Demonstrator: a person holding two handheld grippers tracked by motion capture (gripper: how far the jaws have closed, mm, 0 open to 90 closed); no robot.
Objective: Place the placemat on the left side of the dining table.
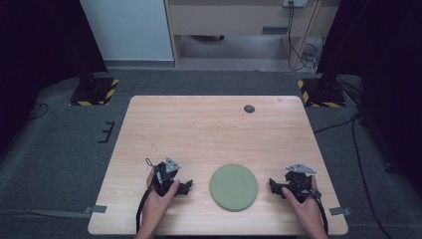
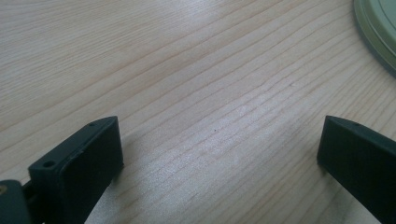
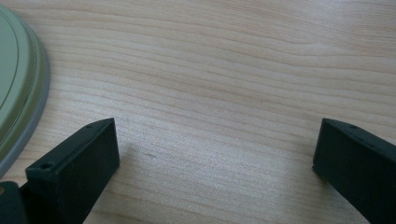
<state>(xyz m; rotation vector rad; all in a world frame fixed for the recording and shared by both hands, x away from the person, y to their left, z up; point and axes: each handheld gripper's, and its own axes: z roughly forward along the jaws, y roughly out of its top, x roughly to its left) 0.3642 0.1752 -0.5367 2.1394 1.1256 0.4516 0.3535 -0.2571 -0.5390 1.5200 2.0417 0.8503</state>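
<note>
Both hand-held black grippers rest low on the pale wooden table [image 1: 209, 124] near its front edge, the left gripper [image 1: 186, 187] and the right gripper [image 1: 272, 185] each with jaws spread wide and nothing between them. Between the two lies a round, flat, sage-green plate [image 1: 233, 187], just beside each gripper but touching neither.

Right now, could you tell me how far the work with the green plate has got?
Nothing looks done: the green plate lies flat on the table between both claws. In hand: the left claw and right claw rest open beside it, apart from its rim. Gripping and moving the plate is left.
</note>
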